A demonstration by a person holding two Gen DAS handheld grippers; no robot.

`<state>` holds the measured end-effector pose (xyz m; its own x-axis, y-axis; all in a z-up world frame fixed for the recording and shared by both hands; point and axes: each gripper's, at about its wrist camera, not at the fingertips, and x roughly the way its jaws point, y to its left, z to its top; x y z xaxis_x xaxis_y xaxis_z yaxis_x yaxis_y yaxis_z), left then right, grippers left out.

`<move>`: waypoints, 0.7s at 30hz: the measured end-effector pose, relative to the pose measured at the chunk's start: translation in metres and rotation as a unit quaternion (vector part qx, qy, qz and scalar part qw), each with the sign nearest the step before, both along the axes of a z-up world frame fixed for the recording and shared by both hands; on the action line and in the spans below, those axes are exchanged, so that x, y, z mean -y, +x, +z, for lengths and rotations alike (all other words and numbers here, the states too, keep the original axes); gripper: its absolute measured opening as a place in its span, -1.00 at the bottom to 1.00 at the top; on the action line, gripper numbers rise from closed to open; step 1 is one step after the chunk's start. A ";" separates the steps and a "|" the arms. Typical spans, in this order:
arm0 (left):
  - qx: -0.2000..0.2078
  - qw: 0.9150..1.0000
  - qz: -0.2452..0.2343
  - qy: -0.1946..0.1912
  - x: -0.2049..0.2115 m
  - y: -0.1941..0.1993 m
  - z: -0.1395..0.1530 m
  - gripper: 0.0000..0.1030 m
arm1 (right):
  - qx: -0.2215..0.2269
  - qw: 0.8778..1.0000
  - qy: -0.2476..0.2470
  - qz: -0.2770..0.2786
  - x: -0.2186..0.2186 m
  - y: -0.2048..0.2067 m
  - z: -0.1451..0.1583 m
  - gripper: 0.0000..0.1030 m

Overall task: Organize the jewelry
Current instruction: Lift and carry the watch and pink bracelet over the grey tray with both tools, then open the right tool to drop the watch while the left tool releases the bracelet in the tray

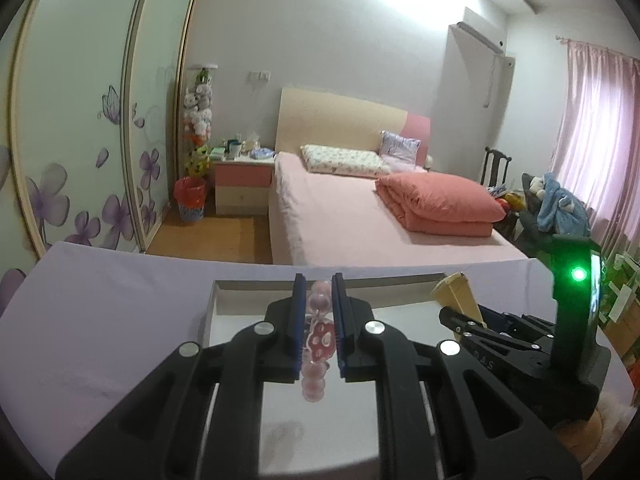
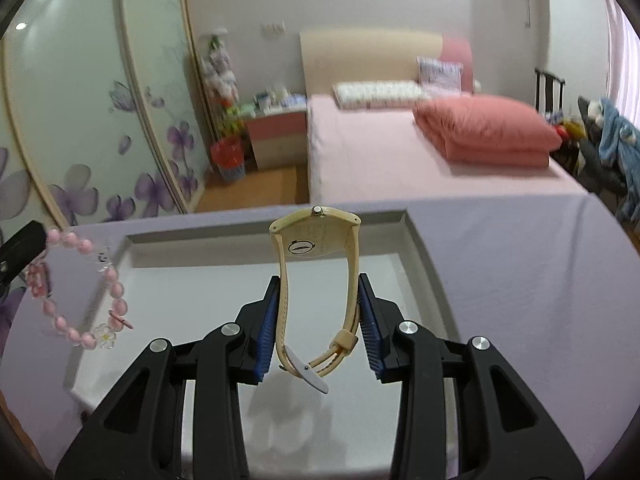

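Note:
My left gripper (image 1: 318,285) is shut on a pink bead bracelet (image 1: 320,338) with a red and white charm, which hangs between the blue pads. It hovers over a shallow white tray (image 1: 222,304) on the purple-covered table. From the right wrist view the bracelet (image 2: 116,292) dangles at the tray's left edge, under the left gripper (image 2: 22,254). My right gripper (image 2: 319,280) is shut on the strap of a cream wristwatch (image 2: 316,236), held upright over the tray (image 2: 420,264). In the left wrist view the right gripper (image 1: 460,310) and the watch (image 1: 454,290) show at the right.
The purple tablecloth (image 2: 520,280) surrounds the tray. Beyond the table stand a pink bed (image 1: 360,216) with a folded quilt, a nightstand (image 1: 242,188), a red bin (image 1: 190,198), flowered wardrobe doors (image 1: 80,140) on the left and a chair with clothes (image 1: 556,204) on the right.

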<state>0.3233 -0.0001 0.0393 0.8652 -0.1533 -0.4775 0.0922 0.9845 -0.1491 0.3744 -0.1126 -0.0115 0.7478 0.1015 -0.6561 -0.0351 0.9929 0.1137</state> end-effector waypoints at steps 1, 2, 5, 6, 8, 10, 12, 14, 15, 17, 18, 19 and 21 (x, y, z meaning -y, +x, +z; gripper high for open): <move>-0.005 1.000 0.002 0.001 0.000 0.008 -0.003 -0.74 | -0.014 1.000 0.001 -0.004 0.000 0.007 -0.005 -0.26; -0.007 1.000 0.003 0.003 0.000 0.013 -0.006 -0.74 | -0.021 1.000 0.002 -0.004 0.000 0.011 -0.008 -0.26; -0.017 1.000 0.006 0.005 0.000 0.027 -0.015 -0.74 | -0.041 0.999 -0.007 -0.001 -0.005 0.022 -0.013 -0.22; -0.019 1.000 0.007 0.007 -0.001 0.030 -0.017 -0.74 | -0.044 0.999 -0.008 0.001 -0.006 0.022 -0.014 -0.18; -0.026 1.000 0.009 0.008 -0.001 0.037 -0.023 -0.74 | -0.054 0.998 -0.009 0.004 -0.007 0.022 -0.016 -0.09; -0.030 0.999 0.012 0.008 -0.004 0.040 -0.026 -0.74 | -0.051 0.999 -0.004 0.011 -0.007 0.018 -0.015 0.11; -0.032 0.999 0.014 0.010 -0.003 0.042 -0.027 -0.74 | -0.041 0.999 -0.006 0.015 -0.006 0.011 -0.010 0.19; -0.034 0.999 0.016 0.008 -0.003 0.044 -0.028 -0.74 | -0.033 0.999 0.001 0.019 -0.005 0.011 -0.006 0.24; -0.036 0.999 0.016 0.007 -0.004 0.046 -0.028 -0.74 | -0.031 0.999 0.007 0.019 -0.003 0.010 -0.005 0.26; -0.041 0.999 0.011 0.001 -0.001 0.049 -0.029 -0.73 | -0.028 0.999 0.019 0.020 0.000 0.010 -0.003 0.27; -0.042 0.999 0.006 -0.004 0.000 0.051 -0.030 -0.73 | -0.027 0.999 0.021 0.019 0.001 0.009 -0.002 0.27; -0.045 0.999 -0.001 -0.012 0.003 0.053 -0.031 -0.73 | -0.026 0.999 0.020 0.018 0.002 0.007 -0.002 0.27; -0.042 0.999 -0.010 -0.028 0.005 0.054 -0.033 -0.69 | -0.025 0.999 0.014 0.017 0.001 0.008 -0.003 0.27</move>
<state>0.3772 -0.0047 0.0067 0.8185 -0.1988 -0.5391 0.0967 0.9725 -0.2119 0.3828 -0.1134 -0.0141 0.7107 0.1451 -0.6884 -0.0623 0.9876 0.1438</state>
